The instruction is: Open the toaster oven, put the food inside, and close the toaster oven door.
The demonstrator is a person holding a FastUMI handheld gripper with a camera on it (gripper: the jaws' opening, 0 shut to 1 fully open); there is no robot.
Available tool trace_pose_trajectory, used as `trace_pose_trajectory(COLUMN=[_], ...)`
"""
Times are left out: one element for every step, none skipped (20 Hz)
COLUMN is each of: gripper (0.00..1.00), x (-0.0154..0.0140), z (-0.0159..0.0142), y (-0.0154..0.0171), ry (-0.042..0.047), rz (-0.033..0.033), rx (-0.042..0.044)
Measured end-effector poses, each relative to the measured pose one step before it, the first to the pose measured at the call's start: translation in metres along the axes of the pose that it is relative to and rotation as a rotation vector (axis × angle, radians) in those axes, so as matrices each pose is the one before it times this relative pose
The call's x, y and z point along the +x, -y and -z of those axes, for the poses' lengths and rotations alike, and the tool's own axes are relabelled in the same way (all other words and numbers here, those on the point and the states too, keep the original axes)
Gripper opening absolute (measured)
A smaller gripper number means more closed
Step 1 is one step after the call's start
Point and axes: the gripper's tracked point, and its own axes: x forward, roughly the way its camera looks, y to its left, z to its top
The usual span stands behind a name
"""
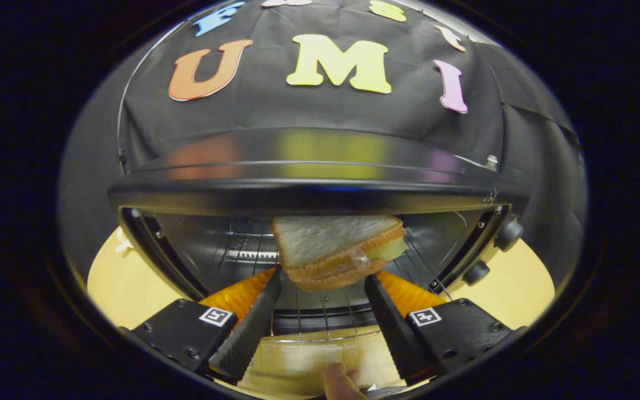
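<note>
Tool (pixel 323 280) clenched on sandwich (pixel 335 250), both fingers (pixel 253 316) pressing its near edge. Sandwich is tilted, long axis crosswise to the fingers, white face up, layered browned crust toward tool. It is held at the toaster oven (pixel 309 189) mouth, above the wire rack (pixel 325 319).

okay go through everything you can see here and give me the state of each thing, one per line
Toaster oven: open.
Oven door: folded down below the claw, a fingertip at its edge.
Sandwich: gripped, held at the oven mouth above the wire rack.
Claw: shut on the sandwich.

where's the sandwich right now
In the gripper view the sandwich is pinched between the gripper fingertips, held in the toaster oven opening above its wire rack.
</note>
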Motion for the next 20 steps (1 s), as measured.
trace_pose_trajectory(gripper=[1.0,1.0,1.0,1.0,1.0,1.0,1.0,1.0,1.0,1.0,1.0,1.0,1.0,1.0,1.0,1.0,1.0,1.0,1.0,1.0], x=[-0.00323,-0.00493,-0.00546,-0.0068,-0.00913,-0.0083,-0.00457,-0.00705,-0.0108,-0.00989,-0.01261,-0.01136,-0.01022,-0.00824,-0.00887,-0.00766,-0.00513,-0.00545,-0.00473,-0.00415], z=[0.00405,0.00223,0.00256,0.00189,-0.00071,-0.00093,0.00517,0.00151,0.00245,0.00161,0.00117,0.00241,0.00087,0.00201,0.00136,0.00395,0.00482,0.00442,0.00443,0.00576], y=[0.00198,0.00134,0.00025,0.00173,-0.00016,-0.0016,-0.00645,-0.00034,-0.00007,-0.00164,-0.00181,0.00101,0.00041,-0.00042,0.00213,-0.00004,0.00037,-0.00108,-0.00147,-0.00084], ry=[-0.00364,0.00627,-0.00289,-0.00187,0.00684,0.00784,0.00536,-0.00379,-0.00918,-0.00236,-0.00312,0.00014,0.00257,-0.00003,-0.00014,-0.00443,-0.00892,-0.00998,-0.01351,-0.01698], rz=[0.00171,0.00367,-0.00219,-0.00083,-0.01357,-0.01511,-0.01406,-0.0092,-0.00687,-0.01433,-0.00463,-0.00116,0.00459,0.00219,0.00278,0.00336,0.00188,-0.00427,-0.00879,-0.0112], rx=[-0.02452,-0.00896,-0.00307,0.00624,0.01041,0.01668,0.01356,0.01138,-0.00097,-0.00582,0.00065,-0.00502,-0.0051,-0.00566,-0.0087,-0.00756,-0.00029,0.00342,0.00254,-0.00063])
